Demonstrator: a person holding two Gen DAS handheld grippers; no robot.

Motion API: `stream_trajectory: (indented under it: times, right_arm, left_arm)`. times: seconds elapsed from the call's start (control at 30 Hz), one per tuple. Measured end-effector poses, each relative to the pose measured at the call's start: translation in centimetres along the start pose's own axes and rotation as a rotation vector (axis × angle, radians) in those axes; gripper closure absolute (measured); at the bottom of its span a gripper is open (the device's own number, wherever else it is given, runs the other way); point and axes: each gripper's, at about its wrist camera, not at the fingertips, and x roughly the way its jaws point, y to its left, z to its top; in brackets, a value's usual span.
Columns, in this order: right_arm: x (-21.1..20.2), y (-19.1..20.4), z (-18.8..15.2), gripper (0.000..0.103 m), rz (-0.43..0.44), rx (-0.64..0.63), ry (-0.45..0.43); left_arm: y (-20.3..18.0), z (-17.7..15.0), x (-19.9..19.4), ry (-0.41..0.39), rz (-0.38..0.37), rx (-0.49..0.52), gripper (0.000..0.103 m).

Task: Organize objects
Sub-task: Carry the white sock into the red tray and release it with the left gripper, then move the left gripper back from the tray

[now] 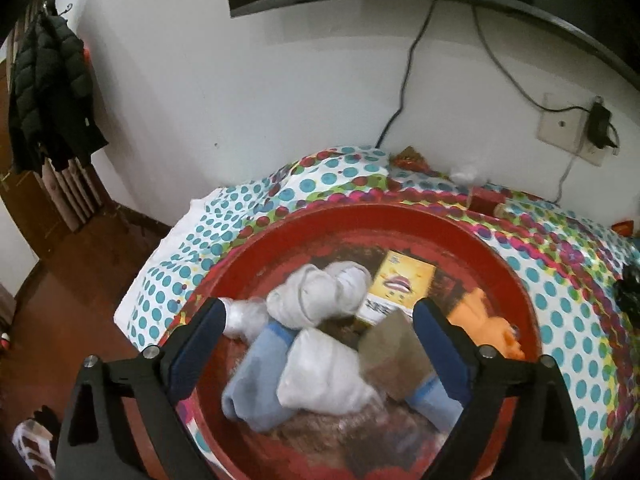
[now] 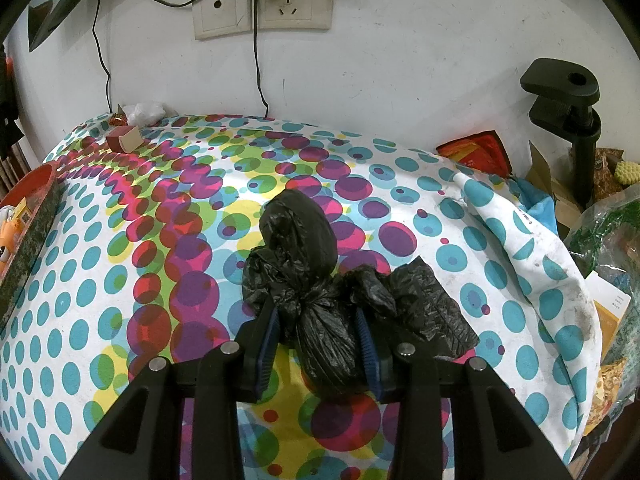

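Note:
A round red tray (image 1: pixel 516 292) sits on the dotted tablecloth (image 2: pixel 132 272). In it lie white rolled socks (image 1: pixel 320 292), a blue sock (image 1: pixel 260 376), a white bundle (image 1: pixel 320 376), a yellow box (image 1: pixel 400 284), a grey-brown block (image 1: pixel 394 356) and an orange toy (image 1: pixel 488 320). My left gripper (image 1: pixel 320 320) hangs open just above the tray's contents, holding nothing. My right gripper (image 2: pixel 316 320) is closed around the knotted neck of a black plastic bag (image 2: pixel 300 232) that rests on the cloth. The tray's edge also shows in the right wrist view (image 2: pixel 36 184).
A small red box (image 2: pixel 122 138) and crumpled white wrap (image 2: pixel 144 112) lie near the wall. A black clamp stand (image 2: pixel 576 120), snack packets (image 2: pixel 476 152) and bags crowd the table's right end. Cables hang from wall sockets (image 2: pixel 264 12). A dark jacket (image 1: pixel 48 92) hangs at left.

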Motion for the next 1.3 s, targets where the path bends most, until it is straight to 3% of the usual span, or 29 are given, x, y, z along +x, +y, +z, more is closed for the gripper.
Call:
stream_trajectory:
  times: [0.27,0.53,0.73,1.03,1.3]
  right_arm:
    - [0.0,0.1,0.0,0.065,-0.004,-0.002,0.0]
    - [-0.1,0.7,0.0,0.065,-0.035,-0.027,-0.003]
    - [-0.3,2.1,0.0,0.066,-0.124,-0.098,-0.015]
    - [-0.5,1.7,-0.2,0.067,-0.15,0.105,0.003]
    - [-1.7,4.1,-1.4,0.067,-0.104,0.106,0.006]
  left_arm:
    - [-2.1,-2.6,-2.6,-0.059,0.091,0.087,0.004]
    - [-1.7,-3.5,-3.3,-0.066,0.059,0.057,0.001]
    - [-1.1,-3.9,-3.1,-0.061,0.072,0.063,0.001]
    - [-0.2,-4.2,-2.4,-0.03,0.044,0.037,0.001]
    - [-0.5,-4.4,-2.3,-0.029,0.054,0.069,0.001]
